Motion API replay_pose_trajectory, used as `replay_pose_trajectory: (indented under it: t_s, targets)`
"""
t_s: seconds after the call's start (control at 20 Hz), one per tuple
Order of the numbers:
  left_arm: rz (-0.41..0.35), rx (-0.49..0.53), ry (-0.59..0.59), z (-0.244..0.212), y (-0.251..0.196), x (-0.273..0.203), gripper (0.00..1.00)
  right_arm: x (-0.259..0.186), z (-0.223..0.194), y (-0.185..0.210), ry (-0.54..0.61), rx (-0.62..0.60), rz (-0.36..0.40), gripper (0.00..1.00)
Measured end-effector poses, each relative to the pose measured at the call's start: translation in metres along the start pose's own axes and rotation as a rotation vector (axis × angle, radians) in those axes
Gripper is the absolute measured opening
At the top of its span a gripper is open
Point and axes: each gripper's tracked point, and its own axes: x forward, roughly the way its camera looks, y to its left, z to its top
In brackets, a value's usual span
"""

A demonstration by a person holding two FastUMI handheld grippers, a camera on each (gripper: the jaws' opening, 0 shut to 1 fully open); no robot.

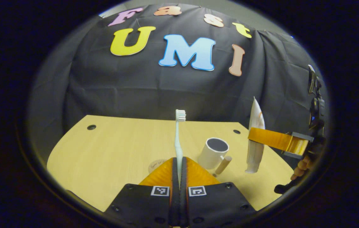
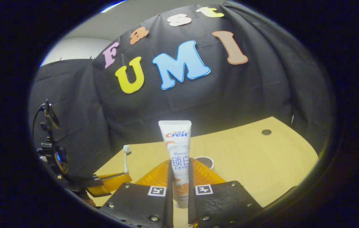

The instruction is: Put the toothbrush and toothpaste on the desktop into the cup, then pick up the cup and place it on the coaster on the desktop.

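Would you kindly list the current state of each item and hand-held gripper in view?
Toothbrush: upright, clamped in the left hand-held gripper.
Toothpaste: upright, clamped in the right hand-held gripper, above the desk.
Cup: upright on the desk, nothing seen inside.
Coaster: flat on the desk, bare.

A: What are you seeing of the surfaces?

B: You are working over a desktop (image 1: pixel 109 152) showing pale, matt wood grain. The toothbrush (image 1: pixel 178 139) you are gripping is looking like smooth, pale plastic with white bristles. The toothpaste (image 2: pixel 177 152) tube is shining as glossy plastic.

A: And the rest?

B: The cup (image 1: pixel 213 153) is appearing matt white with a light wooden handle. Your gripper fingers (image 1: pixel 163 174) are gleaming translucent orange. The booth wall (image 1: pixel 166 91) is hanging as creased black cloth.
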Motion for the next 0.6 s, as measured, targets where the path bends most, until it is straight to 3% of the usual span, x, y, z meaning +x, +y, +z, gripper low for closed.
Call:
replay_pose_trajectory:
  t_s: [0.25, 0.55, 0.6]
  targets:
    - [-0.038, -0.009, -0.121, 0.043, -0.011, 0.024, 0.08, 0.036, 0.042, -0.001, -0.147, -0.007, -0.002, 0.19]
    - [-0.077, 0.038, -0.278, 0.083, -0.027, 0.037, 0.07, 0.081, 0.037, -0.022, -0.199, -0.051, -0.055, 0.19]
    - [-0.081, 0.037, -0.286, 0.086, -0.029, 0.040, 0.07, 0.088, 0.031, -0.025, -0.195, -0.059, -0.059, 0.15]
